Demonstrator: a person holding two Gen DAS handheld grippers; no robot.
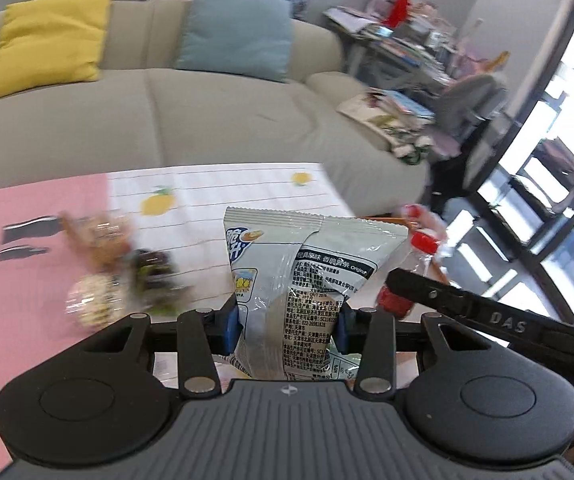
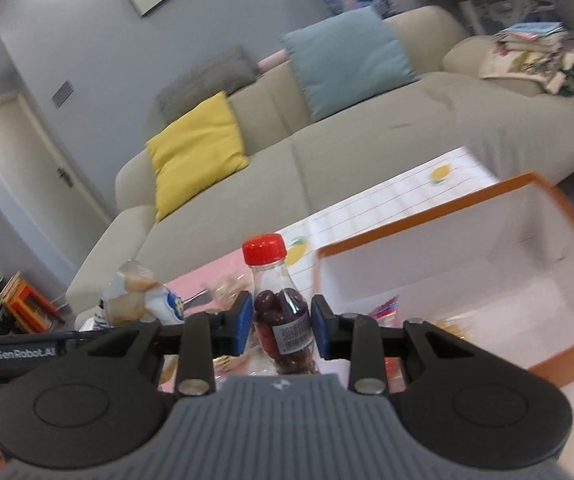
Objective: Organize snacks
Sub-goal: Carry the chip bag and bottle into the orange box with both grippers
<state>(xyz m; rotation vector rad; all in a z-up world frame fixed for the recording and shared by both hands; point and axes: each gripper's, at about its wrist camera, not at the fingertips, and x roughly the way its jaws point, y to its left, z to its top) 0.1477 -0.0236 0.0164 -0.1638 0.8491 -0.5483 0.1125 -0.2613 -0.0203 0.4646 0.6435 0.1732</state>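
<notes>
The left gripper (image 1: 289, 322) is clamping its blue pads onto a pale snack packet (image 1: 299, 276), pinching the crinkled bag low on its body so that the sealed top edge is standing up and away from the tool. The packet is being carried in the air above the table (image 1: 215, 184). The right gripper (image 2: 282, 326) is holding a small clear bottle (image 2: 283, 316) with a red cap, filled with dark round sweets; the pads are sitting against the bottle's lower body, and its long axis is running upright, cap uppermost.

Moving outward from the right tool, an orange-rimmed white box (image 2: 419, 236) is lying just ahead and to the right of the bottle, its open mouth facing up and some wrappers already showing inside near its bottom corner. This is the relation the coming move is likely turning on: the box is nearer the right gripper than the left, so the bottle is probably going in first, with a short travel rightward over the near rim.

On the left gripper's far side, loose wrapped snacks (image 1: 123, 276) are lying blurred on the pink and lemon-print cloth, awaiting collection. Beyond the table, a beige sofa (image 1: 207, 120) is filling the background.
</notes>
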